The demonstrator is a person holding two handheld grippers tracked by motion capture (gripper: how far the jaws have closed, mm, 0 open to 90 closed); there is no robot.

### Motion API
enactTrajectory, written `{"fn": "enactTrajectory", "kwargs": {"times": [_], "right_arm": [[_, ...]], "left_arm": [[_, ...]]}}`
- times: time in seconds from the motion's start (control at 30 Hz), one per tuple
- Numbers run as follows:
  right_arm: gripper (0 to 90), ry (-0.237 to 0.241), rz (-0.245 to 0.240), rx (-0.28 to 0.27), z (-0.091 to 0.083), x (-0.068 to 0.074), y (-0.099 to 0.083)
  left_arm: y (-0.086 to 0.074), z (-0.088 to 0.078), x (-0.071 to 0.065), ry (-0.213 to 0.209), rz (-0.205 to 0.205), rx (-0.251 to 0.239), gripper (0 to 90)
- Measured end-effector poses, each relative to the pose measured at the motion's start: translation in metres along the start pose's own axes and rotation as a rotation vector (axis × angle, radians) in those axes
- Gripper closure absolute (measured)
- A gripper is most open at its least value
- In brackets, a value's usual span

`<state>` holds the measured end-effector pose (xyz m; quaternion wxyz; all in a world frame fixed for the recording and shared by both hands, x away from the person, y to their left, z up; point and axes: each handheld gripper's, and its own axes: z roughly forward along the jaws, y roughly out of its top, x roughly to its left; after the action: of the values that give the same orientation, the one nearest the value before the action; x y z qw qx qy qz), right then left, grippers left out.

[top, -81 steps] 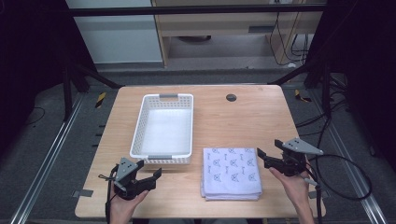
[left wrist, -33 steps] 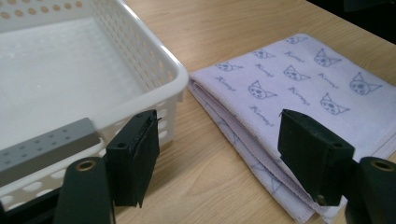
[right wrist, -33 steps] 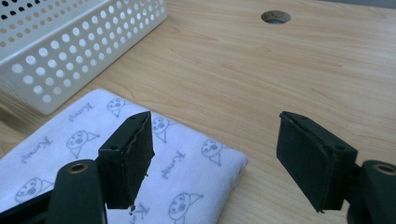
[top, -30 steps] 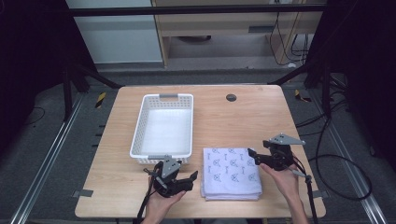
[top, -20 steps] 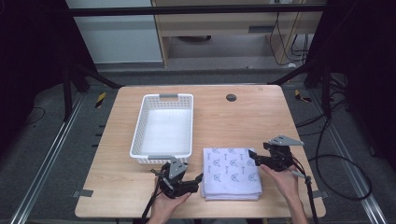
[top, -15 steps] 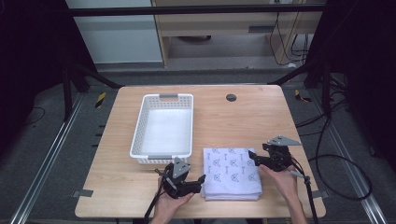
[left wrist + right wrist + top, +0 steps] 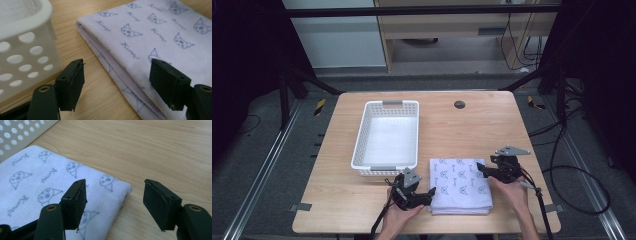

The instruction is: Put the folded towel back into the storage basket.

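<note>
**Both grippers at the folded towel, jaws apart**

We note a folded pale-lilac towel [image 7: 461,185] with a cat-face print lying flat on the wooden table [image 7: 472,125], just beside the near end of the white perforated basket [image 7: 388,137]. The left gripper [image 7: 430,191] sits at the towel's left edge — in the left gripper view its jaws stand wide apart, straddling the layered fold, gripping nothing. The right gripper [image 7: 480,168] is at the towel's far right corner; its jaws are likewise spread, one over the cloth, one over bare wood.
</note>
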<state>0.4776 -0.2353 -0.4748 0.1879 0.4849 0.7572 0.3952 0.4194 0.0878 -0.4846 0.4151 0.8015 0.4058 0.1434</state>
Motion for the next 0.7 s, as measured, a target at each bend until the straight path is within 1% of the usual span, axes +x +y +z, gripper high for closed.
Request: {"fn": "enactTrajectory", "kwargs": {"times": [0.23,0.3,0.57,0.6,0.67,0.7], "right_arm": [[38.4,0.009,0.005,0.027,0.005,0.000,-0.002],[39.4,0.013,0.001,0.045,0.008,0.000,-0.002],[43.1,0.027,0.012,0.078,0.015,0.000,-0.006],[44.1,0.029,0.013,0.083,0.015,0.000,-0.006],[44.7,0.027,0.011,0.085,0.016,0.000,-0.007],[44.9,0.034,0.016,0.097,0.017,0.000,-0.008]], "left_arm": [[-0.002,0.010,-0.004,-0.009,0.010,0.024,26.6],[-0.004,0.013,-0.005,-0.012,0.014,0.035,26.5],[-0.005,0.018,-0.006,-0.013,-0.008,0.047,25.6],[-0.005,0.020,-0.006,-0.015,-0.021,0.052,25.5],[-0.005,0.021,-0.006,-0.017,-0.026,0.053,25.6],[-0.006,0.022,-0.006,-0.025,-0.032,0.059,26.4]]}}
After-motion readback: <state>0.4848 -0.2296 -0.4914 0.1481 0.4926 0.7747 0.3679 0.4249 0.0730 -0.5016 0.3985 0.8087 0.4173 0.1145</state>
